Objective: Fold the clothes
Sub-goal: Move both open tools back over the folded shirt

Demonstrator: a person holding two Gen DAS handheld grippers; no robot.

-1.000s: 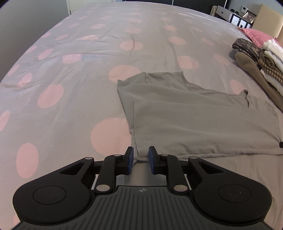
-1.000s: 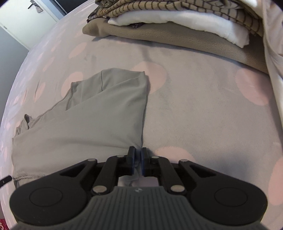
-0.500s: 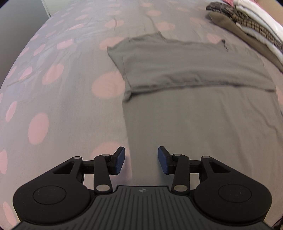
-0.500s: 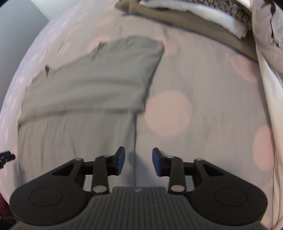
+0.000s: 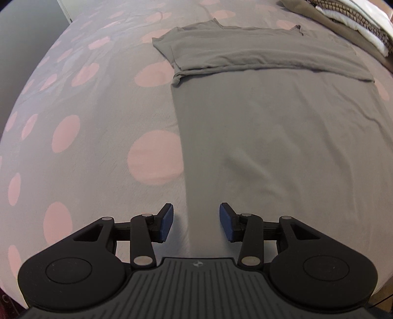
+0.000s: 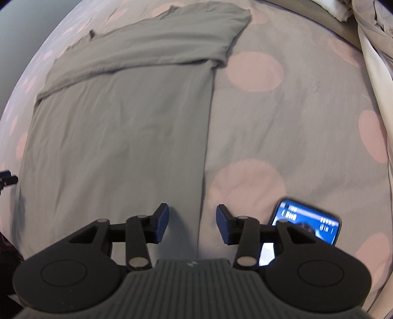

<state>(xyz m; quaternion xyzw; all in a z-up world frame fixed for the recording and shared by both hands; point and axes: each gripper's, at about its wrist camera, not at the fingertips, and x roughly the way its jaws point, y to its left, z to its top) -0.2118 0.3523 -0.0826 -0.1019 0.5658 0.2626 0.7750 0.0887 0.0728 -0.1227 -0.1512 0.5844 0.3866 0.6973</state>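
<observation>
A grey garment (image 5: 282, 127) lies spread flat on a grey bedspread (image 5: 98, 127) printed with pink dots, its far end folded back over itself so that a doubled band of cloth runs across the far part of the piece, with a small rumpled corner at the left end of that fold in the left wrist view. The left gripper (image 5: 196, 222) hovers over the near left edge of the garment with its 2 blue-padded fingers (image 5: 165, 222) spread wide apart and nothing between them; the straight left edge of the cloth runs away from the gap between the pads toward the far fold. The right gripper (image 6: 192, 224) sits at the near right edge of the same garment (image 6: 118, 137), its 2 fingers (image 6: 162, 224) likewise spread and holding nothing, and the right edge of the cloth passes between them. In the right wrist view the folded band ends at a rounded corner on the far right, beside a pink dot of the bedspread (image 6: 307, 127). Just right of the right gripper, a phone (image 6: 307, 225) with a lit screen lies on the bedspread, partly hidden behind the gripper's right finger. At the far right of the left wrist view a stack of folded clothes (image 5: 348, 22) rests on the bed, apart from the grey garment.
</observation>
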